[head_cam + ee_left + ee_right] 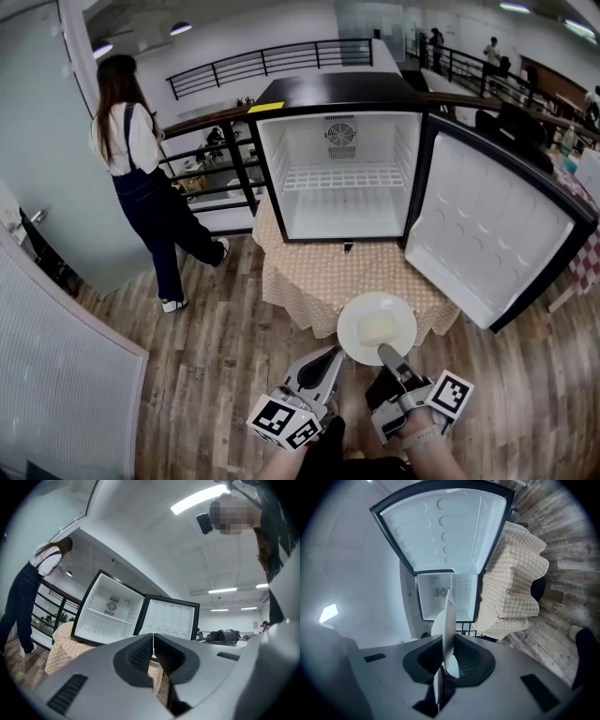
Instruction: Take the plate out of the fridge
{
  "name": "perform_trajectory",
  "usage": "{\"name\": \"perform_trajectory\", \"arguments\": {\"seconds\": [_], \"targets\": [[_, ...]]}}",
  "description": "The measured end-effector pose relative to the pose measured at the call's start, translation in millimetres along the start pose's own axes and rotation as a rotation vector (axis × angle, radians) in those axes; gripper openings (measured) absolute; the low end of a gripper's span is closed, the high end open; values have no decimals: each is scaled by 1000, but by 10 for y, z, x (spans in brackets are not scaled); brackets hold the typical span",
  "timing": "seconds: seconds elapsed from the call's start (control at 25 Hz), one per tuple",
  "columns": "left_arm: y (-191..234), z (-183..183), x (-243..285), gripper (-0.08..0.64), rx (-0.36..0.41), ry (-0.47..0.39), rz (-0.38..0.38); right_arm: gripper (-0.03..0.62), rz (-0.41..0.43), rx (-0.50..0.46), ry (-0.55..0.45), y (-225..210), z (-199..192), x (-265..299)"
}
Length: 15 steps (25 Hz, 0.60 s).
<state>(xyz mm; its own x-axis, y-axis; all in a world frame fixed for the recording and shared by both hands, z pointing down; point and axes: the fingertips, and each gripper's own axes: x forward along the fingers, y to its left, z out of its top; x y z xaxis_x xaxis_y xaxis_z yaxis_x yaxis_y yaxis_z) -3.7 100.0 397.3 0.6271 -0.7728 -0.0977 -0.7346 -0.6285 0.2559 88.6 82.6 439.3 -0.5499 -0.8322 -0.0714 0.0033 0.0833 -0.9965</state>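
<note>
While the left gripper [153, 637] hangs with its jaws pressed together on nothing, the right gripper [449, 656] clamps the near rim of the white plate [375, 328], which is outside the fridge [342, 178], over the near edge of the cloth-covered table [309, 277]. Behind it the fridge stands open.

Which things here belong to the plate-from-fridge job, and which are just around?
Job: plate, shut in the right gripper; open fridge; left gripper, shut and empty.
Just around: checked tablecloth; standing person; railing.
</note>
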Motion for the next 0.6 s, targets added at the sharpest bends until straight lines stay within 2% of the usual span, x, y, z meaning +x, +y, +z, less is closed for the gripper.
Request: {"name": "perform_trajectory", "arguments": {"seconds": [0.6], "targets": [[-276,31,-540,12,28,-42,43,62,16,5,41,49,-397,-400]]}}
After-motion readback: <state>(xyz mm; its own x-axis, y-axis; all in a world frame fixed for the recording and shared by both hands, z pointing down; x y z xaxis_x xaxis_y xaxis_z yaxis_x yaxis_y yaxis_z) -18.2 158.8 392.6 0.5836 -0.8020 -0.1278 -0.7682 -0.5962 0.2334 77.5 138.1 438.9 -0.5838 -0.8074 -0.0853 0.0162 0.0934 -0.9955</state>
